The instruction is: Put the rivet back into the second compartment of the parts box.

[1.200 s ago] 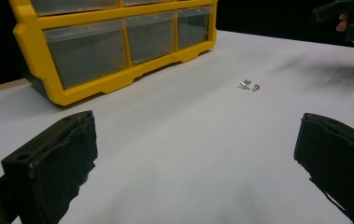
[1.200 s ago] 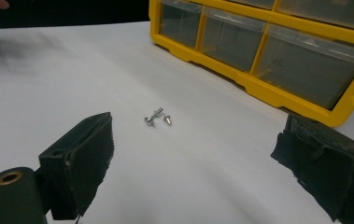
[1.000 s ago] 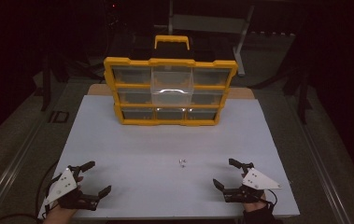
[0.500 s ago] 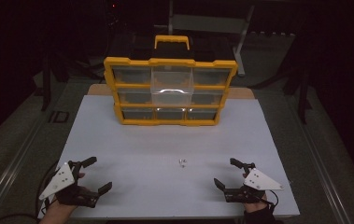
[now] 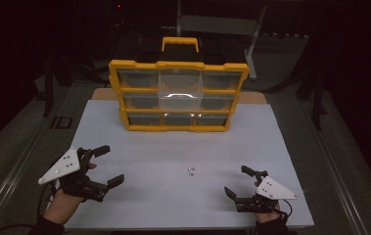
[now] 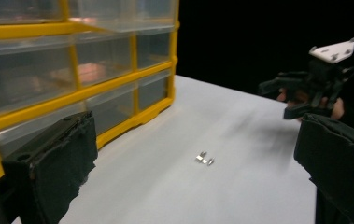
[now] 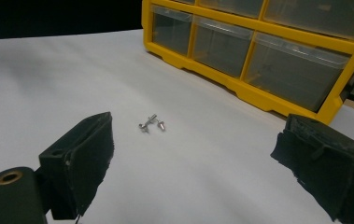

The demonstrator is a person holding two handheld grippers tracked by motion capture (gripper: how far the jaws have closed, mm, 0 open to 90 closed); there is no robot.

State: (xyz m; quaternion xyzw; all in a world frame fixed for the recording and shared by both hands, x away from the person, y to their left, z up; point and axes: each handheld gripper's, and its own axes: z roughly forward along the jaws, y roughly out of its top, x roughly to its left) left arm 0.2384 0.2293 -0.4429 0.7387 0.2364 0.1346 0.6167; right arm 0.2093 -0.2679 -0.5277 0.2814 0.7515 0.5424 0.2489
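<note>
A yellow organiser with clear drawers stands upright at the back of the white table; its upper middle drawer sticks out a little. A few small metal screws lie in the middle of the table. My left gripper is open at the front left, pointing toward the screws, with nothing between its pads. My right gripper is open at the front right, aimed at the screws, and holds nothing. From the left gripper view, the right gripper appears across the table.
The organiser has a handle on top. A brown board edge shows behind it. Dark floor and a metal stand surround the table. Bare white surface lies between the two grippers and the organiser.
My left gripper has moved forward over the table and slightly to the right. The right gripper has stayed almost in place. The screws and the organiser have not moved.
</note>
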